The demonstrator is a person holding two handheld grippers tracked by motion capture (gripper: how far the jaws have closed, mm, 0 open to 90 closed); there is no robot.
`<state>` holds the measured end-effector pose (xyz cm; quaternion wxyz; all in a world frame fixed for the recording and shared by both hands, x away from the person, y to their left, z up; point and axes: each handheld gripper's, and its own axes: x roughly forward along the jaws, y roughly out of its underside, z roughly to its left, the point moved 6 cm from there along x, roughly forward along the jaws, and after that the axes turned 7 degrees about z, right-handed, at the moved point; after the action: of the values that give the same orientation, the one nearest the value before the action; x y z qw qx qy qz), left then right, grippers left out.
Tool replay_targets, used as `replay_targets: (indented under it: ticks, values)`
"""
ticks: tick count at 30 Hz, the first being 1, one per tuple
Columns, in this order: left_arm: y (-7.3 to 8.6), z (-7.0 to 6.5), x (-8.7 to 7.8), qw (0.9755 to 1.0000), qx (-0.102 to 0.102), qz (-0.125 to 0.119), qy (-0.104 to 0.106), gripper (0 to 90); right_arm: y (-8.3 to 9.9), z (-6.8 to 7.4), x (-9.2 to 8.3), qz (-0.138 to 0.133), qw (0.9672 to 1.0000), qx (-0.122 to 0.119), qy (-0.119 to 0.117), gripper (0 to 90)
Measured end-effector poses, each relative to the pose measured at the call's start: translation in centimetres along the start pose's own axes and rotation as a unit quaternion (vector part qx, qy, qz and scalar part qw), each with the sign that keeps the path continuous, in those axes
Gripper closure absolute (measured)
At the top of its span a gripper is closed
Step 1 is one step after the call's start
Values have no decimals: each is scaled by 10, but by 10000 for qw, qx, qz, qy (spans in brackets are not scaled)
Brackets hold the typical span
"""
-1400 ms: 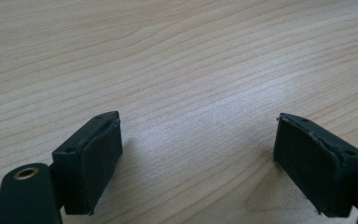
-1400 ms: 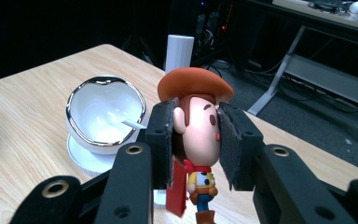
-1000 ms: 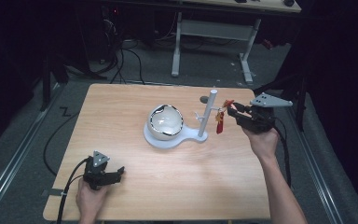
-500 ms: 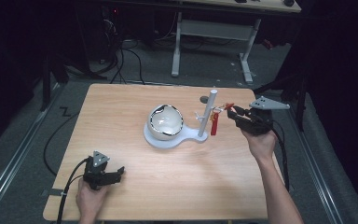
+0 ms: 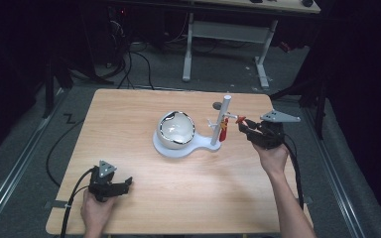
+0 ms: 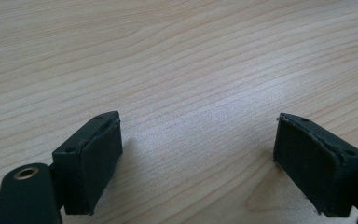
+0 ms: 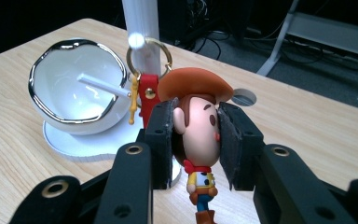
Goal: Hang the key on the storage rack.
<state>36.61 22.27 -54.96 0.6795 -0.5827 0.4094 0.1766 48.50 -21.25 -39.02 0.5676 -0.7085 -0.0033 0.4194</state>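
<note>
My right gripper [image 7: 196, 140] is shut on the head of a small cowboy figure [image 7: 196, 130] with a brown hat. A red strap [image 7: 148, 100] and a gold ring [image 7: 148, 58] join the figure to a peg of the white stand's pole [image 7: 141, 28]. In the high view the right gripper [image 5: 245, 127] sits just right of the pole [image 5: 222, 119], the red strap [image 5: 223, 132] hanging beside it. A white bowl with a silver rim [image 5: 176, 130] tilts on the stand's base [image 5: 178, 148]. My left gripper [image 5: 121, 186] rests open and empty on the wood near the table's front left; its pads [image 6: 91, 161] stand wide apart.
The wooden table [image 5: 129, 114] has a round cable hole [image 5: 217, 105] behind the stand. A thin white peg [image 7: 102, 85] sticks out from the pole in front of the bowl. Cables trail from both grippers off the table's edges. A white desk frame [image 5: 225, 44] stands on the dark floor beyond.
My right gripper has moved left with the figure, bringing its ring up to the stand's pole and onto the peg. The left gripper has stayed still.
</note>
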Motion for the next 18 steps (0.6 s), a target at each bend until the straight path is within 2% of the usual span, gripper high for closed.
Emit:
replay_targets:
  ticks: [11,18]
  values:
    - [0,0,0,10000,2,2,-1,160,12,4,11,77,9999,58,-46,672]
    - [0,0,0,10000,2,2,-1,160,13,13,22,126,9998,12,-127,669]
